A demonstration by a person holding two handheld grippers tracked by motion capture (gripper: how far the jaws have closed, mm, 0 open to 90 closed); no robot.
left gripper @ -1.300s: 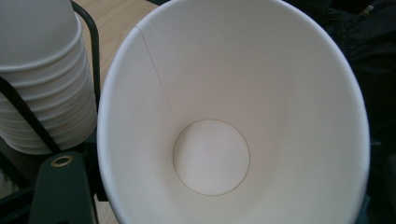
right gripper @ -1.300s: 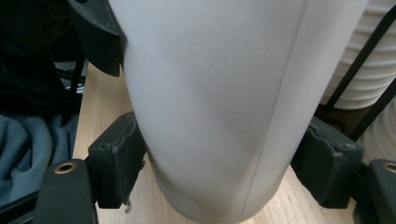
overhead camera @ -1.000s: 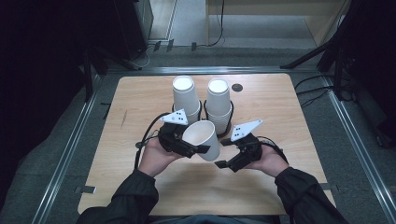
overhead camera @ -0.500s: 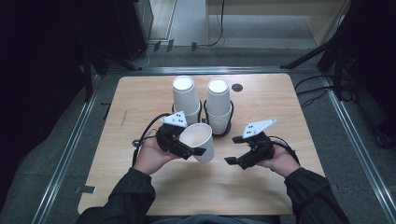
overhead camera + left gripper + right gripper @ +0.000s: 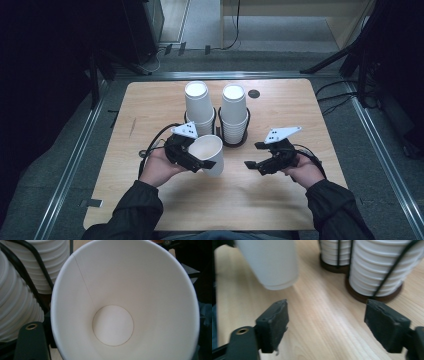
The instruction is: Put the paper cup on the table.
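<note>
Left gripper (image 5: 200,161): gripping a single white paper cup (image 5: 209,154) by its rim and holding it tilted above the wooden table (image 5: 150,105), just in front of two cup stacks (image 5: 234,112) in wire holders. Right gripper (image 5: 254,165): hovering well apart from the cup, jaws having just been closing yet standing open with nothing between them.

Two tall cup stacks (image 5: 199,106) (image 5: 234,111) stand upright side by side in black wire holders at the middle of the wooden bench (image 5: 150,107). A small dark disc (image 5: 254,93) lies just beyond them. Cables (image 5: 340,95) trail off to the right.
</note>
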